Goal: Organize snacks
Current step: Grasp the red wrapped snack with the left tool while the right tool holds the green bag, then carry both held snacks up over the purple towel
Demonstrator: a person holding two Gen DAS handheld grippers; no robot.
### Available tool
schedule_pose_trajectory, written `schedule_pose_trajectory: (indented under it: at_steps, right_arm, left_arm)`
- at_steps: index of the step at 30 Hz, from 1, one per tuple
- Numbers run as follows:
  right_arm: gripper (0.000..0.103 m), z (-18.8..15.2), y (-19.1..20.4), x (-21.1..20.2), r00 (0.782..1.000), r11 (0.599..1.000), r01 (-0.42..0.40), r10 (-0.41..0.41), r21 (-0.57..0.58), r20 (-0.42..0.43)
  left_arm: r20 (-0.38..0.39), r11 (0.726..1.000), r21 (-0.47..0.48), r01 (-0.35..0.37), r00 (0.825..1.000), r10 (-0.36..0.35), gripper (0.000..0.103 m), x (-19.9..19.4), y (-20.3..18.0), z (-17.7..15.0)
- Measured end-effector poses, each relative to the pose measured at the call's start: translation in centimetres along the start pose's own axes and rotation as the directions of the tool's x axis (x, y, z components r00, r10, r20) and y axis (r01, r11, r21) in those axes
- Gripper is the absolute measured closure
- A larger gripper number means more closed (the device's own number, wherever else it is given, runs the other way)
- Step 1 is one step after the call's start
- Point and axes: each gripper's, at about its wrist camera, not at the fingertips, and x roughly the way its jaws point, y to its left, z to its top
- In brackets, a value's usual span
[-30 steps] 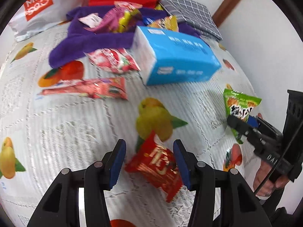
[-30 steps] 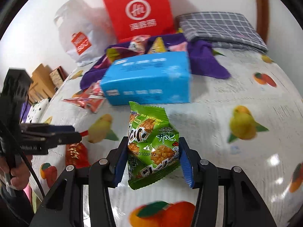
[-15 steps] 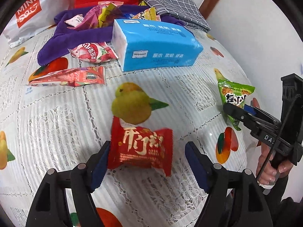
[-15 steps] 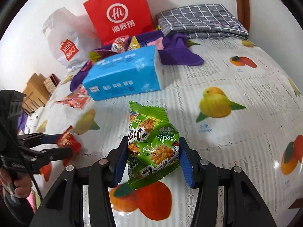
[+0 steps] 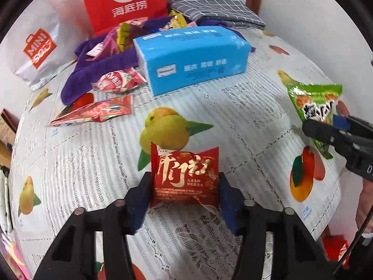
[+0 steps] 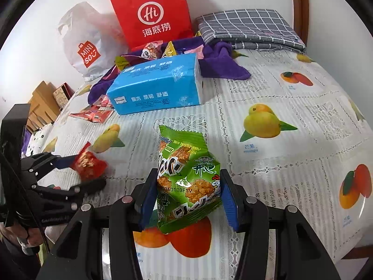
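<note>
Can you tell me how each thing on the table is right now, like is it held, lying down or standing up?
Left hand-held gripper: jaws closing, red snack packet between them.
Red snack packet: upright between the left pads.
Right hand-held gripper: clamped on the green snack packet.
Green snack packet: held, sealed.
Blue tissue pack: lying flat, wrapped.
Red paper bag: standing.
Purple cloth: crumpled, snacks on it.

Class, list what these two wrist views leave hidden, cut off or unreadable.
- Snacks on the purple cloth: partly hidden behind the blue tissue pack in the right wrist view.
- Small print on the red snack packet: too small, left wrist view.
- Cardboard boxes: cut off by the fisheye edge, right wrist view.
</note>
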Motion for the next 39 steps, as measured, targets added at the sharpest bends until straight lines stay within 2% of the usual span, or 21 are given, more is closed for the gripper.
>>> schedule_pose_trajectory:
  at_steps: [7,11,15,22,33,39]
  right_arm:
    - [0.053,0.5,0.1,-0.6,1.000,1.000,-0.010,0.010,-0.010,0.012]
    - [0.053,1.2,0.4,-0.9,1.000,1.000,-0.018,0.018,-0.023,0.022]
    - [0.053,2.6,0.9,-1.2,0.999,0.999,-0.036,0.037,-0.037,0.033]
    - [0.053,6.2,1.6,-1.5,0.996,0.997,-0.054,0.057,-0.049,0.073]
    - [0.053,14.1,2.4,-0.9,0.991,0.997,-0.012,0.023,-0.082,0.129]
    - [0.053,18.8,2.1,-1.2,0.984,0.997,-0.037,0.049,-0.070,0.174]
  left_arm:
    - [0.021,0.993,-0.060,0.105,0.994,-0.104,0.055,-0.8,1.1,0.2]
    - [0.050,0.991,-0.062,0.121,0.992,-0.118,0.055,-2.0,1.1,1.0]
    - [0.088,0.983,-0.075,0.169,0.983,-0.162,0.055,-3.2,1.4,2.5]
    - [0.144,0.978,-0.085,0.188,0.974,-0.175,0.055,-4.3,2.5,6.7]
    - [0.223,0.975,-0.108,0.193,0.961,-0.165,0.055,-5.9,5.0,14.2]
    - [0.254,0.976,-0.115,0.187,0.955,-0.153,0.055,-6.2,6.7,17.7]
